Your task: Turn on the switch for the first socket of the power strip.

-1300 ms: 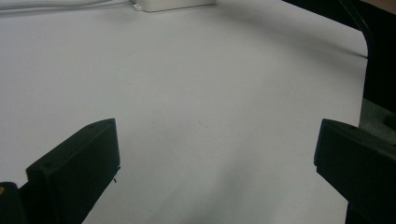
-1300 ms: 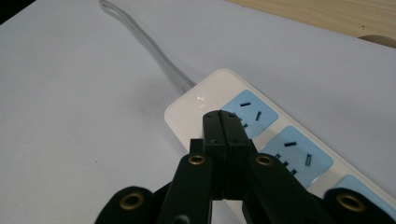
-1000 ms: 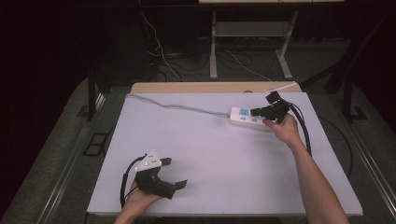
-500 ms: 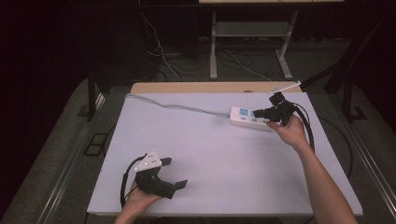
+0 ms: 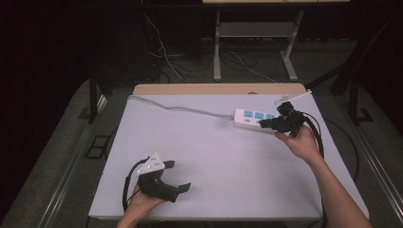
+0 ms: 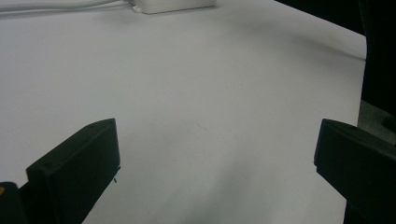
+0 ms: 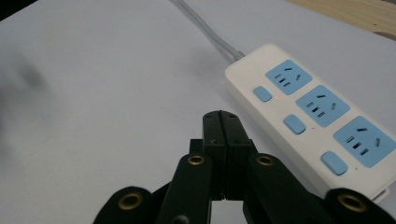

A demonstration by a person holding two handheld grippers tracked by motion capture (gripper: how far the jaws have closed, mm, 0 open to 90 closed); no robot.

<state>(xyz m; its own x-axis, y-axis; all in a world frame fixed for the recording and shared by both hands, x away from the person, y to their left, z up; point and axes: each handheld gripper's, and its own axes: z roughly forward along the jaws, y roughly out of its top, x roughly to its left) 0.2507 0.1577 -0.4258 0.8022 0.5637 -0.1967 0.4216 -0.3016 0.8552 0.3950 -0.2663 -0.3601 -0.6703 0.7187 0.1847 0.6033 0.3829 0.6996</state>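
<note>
A white power strip with three blue sockets and blue switches lies at the table's far right; its grey cable runs to the far left corner. In the right gripper view the power strip lies just right of my jaws. My right gripper is shut with nothing between its jaws, its tip at the strip's near long side, close to the switches. My left gripper rests at the near left of the table, open and empty, pointing right. One end of the strip shows far off in the left gripper view.
The white table top sits on a wooden board that shows along the far edge. A thin white rod sticks out behind the right gripper. Cables and a metal stand lie on the dark floor beyond the table.
My right gripper has slid a little left along the strip's near side. The left gripper has not moved.
</note>
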